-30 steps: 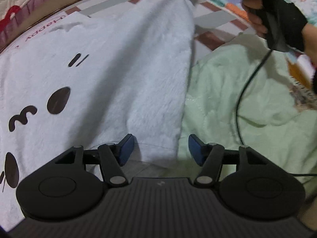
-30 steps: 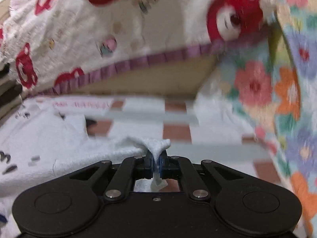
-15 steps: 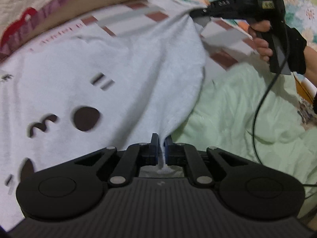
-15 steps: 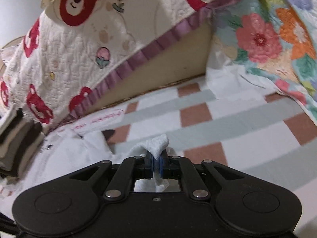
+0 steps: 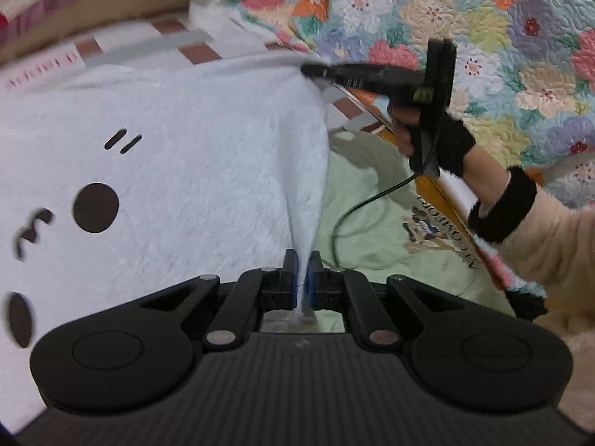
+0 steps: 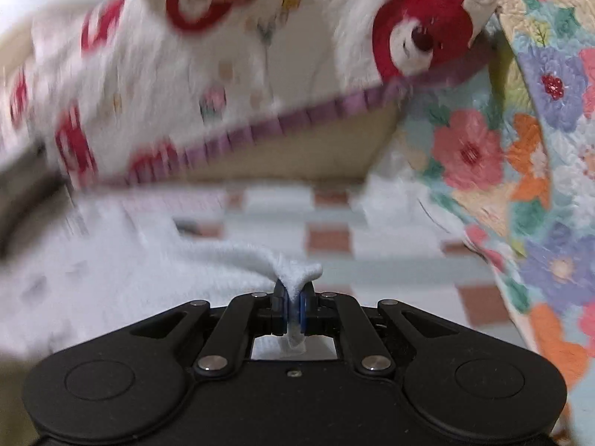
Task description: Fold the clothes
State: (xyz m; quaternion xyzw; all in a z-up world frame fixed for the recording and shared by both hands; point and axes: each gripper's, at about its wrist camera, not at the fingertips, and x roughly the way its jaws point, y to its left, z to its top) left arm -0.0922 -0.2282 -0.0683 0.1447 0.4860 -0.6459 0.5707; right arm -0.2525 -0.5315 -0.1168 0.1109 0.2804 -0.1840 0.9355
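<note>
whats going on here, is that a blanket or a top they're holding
A person is folding a fluffy white garment with dark cartoon-face marks on a bed; I cannot tell what kind of garment it is. The left gripper is shut on one edge of it, and the right gripper is shut on another edge, so the cloth is stretched between them above a pale green quilt.

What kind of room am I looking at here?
Most likely a bedroom, with the work done on a bed: a flowered quilt, a bear-print quilt and a checked sheet lie around the white fleece garment.
</note>
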